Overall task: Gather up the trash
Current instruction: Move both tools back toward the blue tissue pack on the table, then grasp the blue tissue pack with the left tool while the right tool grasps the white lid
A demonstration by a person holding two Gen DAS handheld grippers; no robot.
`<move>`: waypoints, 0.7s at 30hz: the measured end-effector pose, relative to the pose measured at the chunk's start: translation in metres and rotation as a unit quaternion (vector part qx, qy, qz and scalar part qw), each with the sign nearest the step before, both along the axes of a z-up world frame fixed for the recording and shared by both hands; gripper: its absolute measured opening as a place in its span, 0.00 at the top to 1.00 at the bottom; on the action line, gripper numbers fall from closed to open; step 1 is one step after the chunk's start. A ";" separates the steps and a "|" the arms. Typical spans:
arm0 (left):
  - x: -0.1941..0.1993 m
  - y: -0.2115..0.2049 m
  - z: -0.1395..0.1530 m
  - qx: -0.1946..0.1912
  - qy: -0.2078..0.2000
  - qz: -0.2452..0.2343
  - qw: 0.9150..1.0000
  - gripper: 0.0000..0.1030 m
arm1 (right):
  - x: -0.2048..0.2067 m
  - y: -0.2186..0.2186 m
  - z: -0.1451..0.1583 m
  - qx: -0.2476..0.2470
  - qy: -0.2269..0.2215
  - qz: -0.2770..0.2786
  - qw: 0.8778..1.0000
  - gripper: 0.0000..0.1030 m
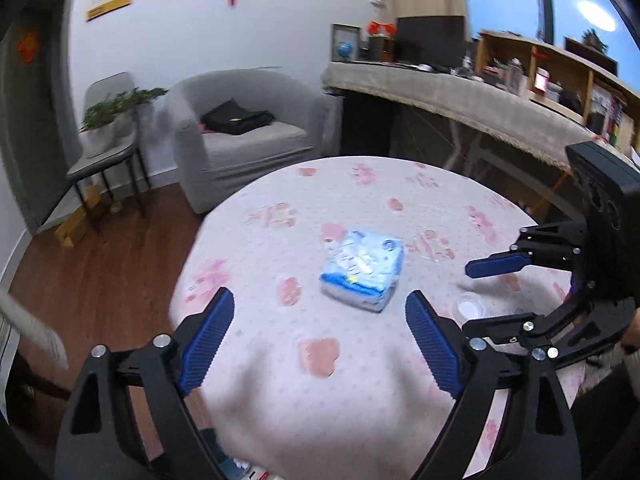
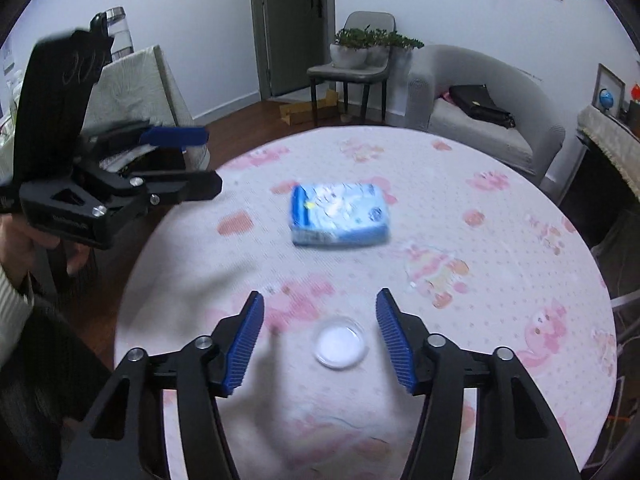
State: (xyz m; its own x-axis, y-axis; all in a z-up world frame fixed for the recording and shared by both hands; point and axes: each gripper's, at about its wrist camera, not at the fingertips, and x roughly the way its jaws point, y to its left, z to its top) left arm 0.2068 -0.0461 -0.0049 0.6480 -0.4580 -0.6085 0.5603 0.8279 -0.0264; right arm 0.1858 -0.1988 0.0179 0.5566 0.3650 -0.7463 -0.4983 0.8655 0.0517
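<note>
A blue and white plastic tissue pack (image 1: 362, 270) lies near the middle of a round table with a pink patterned cloth (image 1: 360, 400); it also shows in the right wrist view (image 2: 340, 216). A small clear round lid or dish (image 2: 340, 342) lies on the cloth (image 2: 500, 240), also visible in the left wrist view (image 1: 471, 306). My left gripper (image 1: 320, 340) is open and empty, short of the pack. My right gripper (image 2: 320, 340) is open and empty, its jaws either side of the dish, above it. Each gripper shows in the other's view: right (image 1: 492, 292), left (image 2: 200, 160).
A grey armchair (image 1: 240, 132) with a black bag stands beyond the table. A chair with potted plants (image 1: 112, 128) is by the wall. A long covered counter (image 1: 460, 100) runs at the right. A cardboard box (image 2: 308, 110) lies on the wood floor.
</note>
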 end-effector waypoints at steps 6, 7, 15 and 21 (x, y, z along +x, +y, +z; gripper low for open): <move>0.014 -0.018 -0.010 0.018 0.008 -0.027 0.999 0.10 | 0.002 -0.007 -0.004 -0.006 0.010 0.017 1.000 0.52; 0.018 -0.022 -0.013 0.023 0.012 -0.032 0.999 0.10 | 0.001 -0.008 -0.005 -0.007 0.012 0.025 1.000 0.52; 0.039 -0.040 -0.027 0.041 0.031 -0.043 0.998 0.09 | -0.002 -0.004 -0.011 -0.032 0.014 0.063 0.997 0.64; 0.051 -0.050 -0.033 0.045 0.042 -0.056 0.997 0.09 | 0.001 -0.003 -0.009 -0.042 0.006 0.074 0.996 0.71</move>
State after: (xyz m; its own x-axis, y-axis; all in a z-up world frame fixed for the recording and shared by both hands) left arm 0.2579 -0.0964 -0.0375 0.5405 -0.4665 -0.7002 0.6486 0.7611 -0.0065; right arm 0.1868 -0.2023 0.0085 0.4925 0.3785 -0.7837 -0.6200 0.7846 -0.0108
